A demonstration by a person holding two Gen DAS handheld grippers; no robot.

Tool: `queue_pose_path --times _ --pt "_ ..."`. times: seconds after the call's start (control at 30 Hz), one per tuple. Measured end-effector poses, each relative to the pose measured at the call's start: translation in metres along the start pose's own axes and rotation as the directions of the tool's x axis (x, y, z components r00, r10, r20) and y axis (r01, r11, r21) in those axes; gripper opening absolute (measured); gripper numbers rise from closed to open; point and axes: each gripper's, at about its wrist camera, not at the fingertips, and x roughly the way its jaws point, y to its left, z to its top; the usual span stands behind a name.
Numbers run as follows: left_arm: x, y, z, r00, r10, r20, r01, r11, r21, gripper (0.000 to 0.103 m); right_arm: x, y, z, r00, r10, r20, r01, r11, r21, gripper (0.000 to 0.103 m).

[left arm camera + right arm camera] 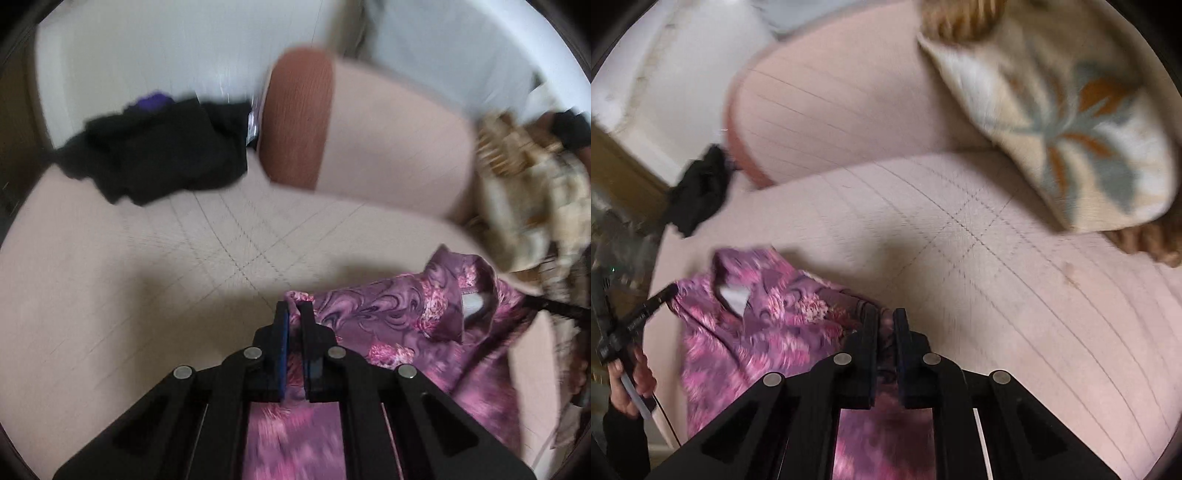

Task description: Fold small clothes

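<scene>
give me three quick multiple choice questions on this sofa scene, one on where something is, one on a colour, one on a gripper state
1. Where does the black garment lie?
A. on the sofa seat beside the armrest
B. on the patterned cushion
C. in the right gripper

2. What colour is the shirt being handled?
A. plain white
B. purple and pink
C. green

3. How does the left gripper stand?
A. wide open above the seat
B. shut on the cushion
C. shut on the shirt

Answers:
1 A, the dark heap sits on the seat next to the brown-ended armrest.
2 B, swirled purple with pink patches shows in both views.
3 C, shirt fabric sits pinched between its fingers; the right gripper grips the shirt too.
</scene>
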Motion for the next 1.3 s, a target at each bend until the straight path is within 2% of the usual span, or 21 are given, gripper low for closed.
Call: queue_pose_path --times 0.03,0.13,0.27,0.33,0.43,0.53,0.6,0.8,0.87,0.9,0.93,0.97,1.0,1.03,1.1,1.2,1.3 --pt "-0.032 -0.001 -0.012 0.999 -0.025 0.034 0.025 1.000 0.001 0.006 -0.019 0.005 -0.012 1.000 0.005 0.016 -0.004 1.000 -0.019 0.008" --pt "-0.095 -0.007 -0.047 0.995 -0.066 0.076 0.066 0.998 -0.002 0.006 -0.079 0.017 -0.057 0.996 0.050 0.071 -0.047 0.998 -0.044 0.008" --pt "-0.151 -0.012 -0.103 0.992 -0.100 0.078 0.102 0.995 -0.021 0.006 -0.151 0.030 -0.131 0.987 0.091 0.130 -0.084 0.995 -0.060 0.008" --pt "-0.162 -0.009 -0.137 0.991 -0.120 0.063 0.122 0.992 -0.030 0.006 -0.162 0.037 -0.160 0.987 0.094 0.134 -0.088 0.995 -0.052 0.008" --pt "-0.163 -0.004 -0.183 0.990 -0.140 0.018 0.141 0.988 -0.058 0.005 -0.166 0.034 -0.211 0.989 0.083 0.120 -0.081 0.997 -0.017 0.008" --pt "-0.151 0.004 -0.224 0.987 -0.152 -0.043 0.145 0.981 -0.130 0.005 -0.158 0.020 -0.261 0.992 0.099 0.076 -0.105 0.991 0.080 0.008" --pt "-0.147 0.009 -0.253 0.985 -0.154 -0.083 0.137 0.975 -0.174 0.005 -0.153 0.016 -0.293 0.991 0.108 0.076 -0.118 0.984 0.131 0.008" --pt "-0.129 0.024 -0.300 0.964 -0.183 -0.193 0.119 0.946 -0.303 0.006 -0.136 0.017 -0.348 0.997 0.045 0.069 -0.056 0.984 0.171 0.010" --pt "-0.136 0.022 -0.305 0.962 -0.186 -0.198 0.120 0.944 -0.308 0.008 -0.134 0.013 -0.355 0.995 0.071 0.067 -0.084 0.973 0.214 0.013" --pt "-0.142 0.022 -0.304 0.964 -0.188 -0.189 0.124 0.945 -0.303 0.008 -0.139 0.012 -0.357 0.994 0.079 0.078 -0.095 0.969 0.230 0.020" --pt "-0.151 0.020 -0.304 0.967 -0.185 -0.173 0.129 0.947 -0.295 0.011 -0.143 0.012 -0.358 0.992 0.085 0.089 -0.105 0.965 0.239 0.028" --pt "-0.160 0.018 -0.305 0.970 -0.183 -0.160 0.130 0.948 -0.290 0.015 -0.151 0.012 -0.362 0.989 0.098 0.112 -0.123 0.960 0.250 0.046" --pt "-0.170 0.016 -0.307 0.973 -0.179 -0.147 0.131 0.948 -0.290 0.027 -0.161 0.012 -0.365 0.985 0.108 0.138 -0.141 0.955 0.262 0.060" --pt "-0.176 0.017 -0.309 0.975 -0.174 -0.139 0.127 0.947 -0.295 0.039 -0.168 0.013 -0.367 0.981 0.114 0.154 -0.153 0.950 0.271 0.064" --pt "-0.186 0.021 -0.313 0.976 -0.168 -0.140 0.114 0.937 -0.330 0.052 -0.180 0.015 -0.375 0.976 0.136 0.172 -0.182 0.940 0.289 0.065" --pt "-0.187 0.025 -0.318 0.964 -0.213 -0.159 0.129 0.898 -0.420 0.056 -0.182 0.015 -0.387 0.959 0.221 0.178 -0.271 0.899 0.345 0.067" --pt "-0.175 0.021 -0.318 0.948 -0.274 -0.164 0.157 0.848 -0.507 0.069 -0.165 0.013 -0.397 0.947 0.281 0.156 -0.321 0.851 0.416 0.070"
